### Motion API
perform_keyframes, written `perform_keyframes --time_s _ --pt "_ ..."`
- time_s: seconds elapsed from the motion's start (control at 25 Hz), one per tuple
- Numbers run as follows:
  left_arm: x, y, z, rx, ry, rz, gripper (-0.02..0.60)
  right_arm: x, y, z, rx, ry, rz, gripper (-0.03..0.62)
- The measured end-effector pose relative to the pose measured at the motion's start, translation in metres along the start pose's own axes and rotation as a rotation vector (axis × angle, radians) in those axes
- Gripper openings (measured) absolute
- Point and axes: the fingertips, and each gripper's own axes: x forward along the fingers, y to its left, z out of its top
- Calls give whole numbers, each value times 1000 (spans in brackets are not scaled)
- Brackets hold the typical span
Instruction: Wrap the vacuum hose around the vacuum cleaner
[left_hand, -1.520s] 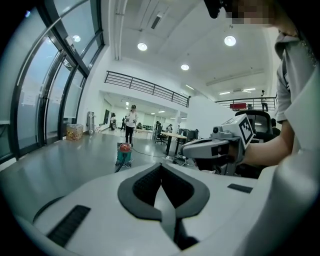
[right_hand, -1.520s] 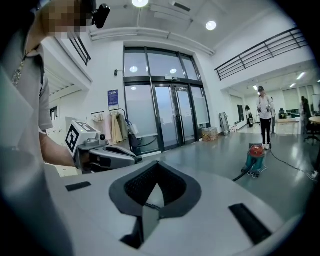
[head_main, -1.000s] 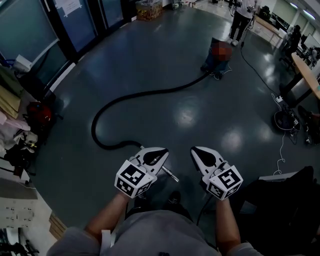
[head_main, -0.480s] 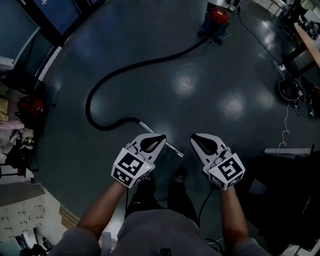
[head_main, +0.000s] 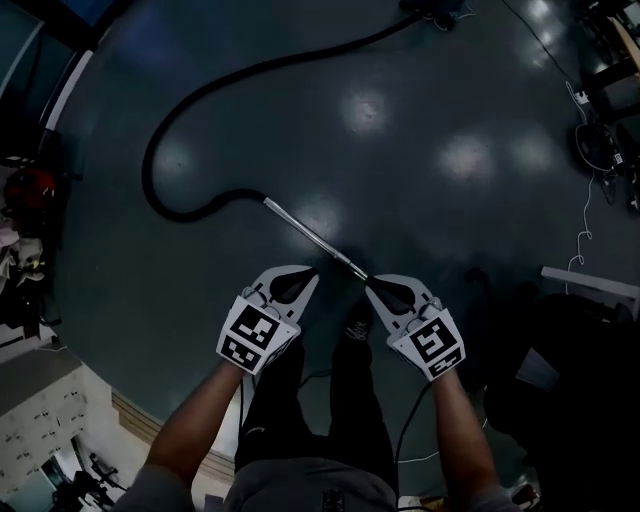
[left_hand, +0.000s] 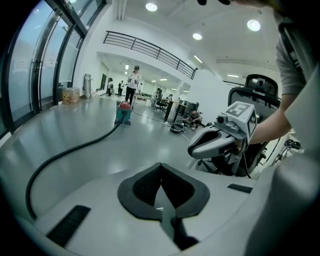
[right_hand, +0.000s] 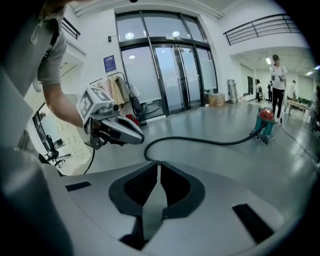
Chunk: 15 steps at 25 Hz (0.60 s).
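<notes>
Left gripper (head_main: 311, 271) just left of the near end of the metal wand (head_main: 312, 240), jaws pressed together, nothing between them. Right gripper (head_main: 371, 283) right at that same end of the wand, jaws likewise together and empty; cannot tell whether touching it. Vacuum hose (head_main: 190, 105) joined to the wand's far end, laid across the floor (head_main: 450, 230) in one wide loop and then off to the vacuum cleaner (left_hand: 123, 113), well apart from the wand. A person (left_hand: 132, 82) just beyond the cleaner, farther again from the wand.

Looks like the reach for the wand only; no wrapping begun.

Likely troubles from here:

- With jaws shut, can only nudge the wand, and may send it rolling or skidding over the glossy floor. Calls for opening first.
- Even once opened, may lose the grip: a thin, polished tube, little for the pads to bite on.
- Clamped at the very tip, leaves the whole wand and the hose's weight hanging beyond, so probably twists or sags out of the jaws.
- Hauled in quickly, could kink the loop past the wand's far end, or tug the cleaner over or toward the bystander.
- Shoes (head_main: 357, 325) just beneath the wand's near end: easy to tread on the wand or catch a foot in slack hose while walking it to the cleaner.
</notes>
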Motion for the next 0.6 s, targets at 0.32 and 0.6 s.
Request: perform_keyframes --time_s 0.32,0.6 --pt "88 112 -91 -135 36 7 7 153 -79 -138 164 212 55 6" --pt "161 145 -232 -96 171 -45 7 243 -108 -273 227 274 20 72"
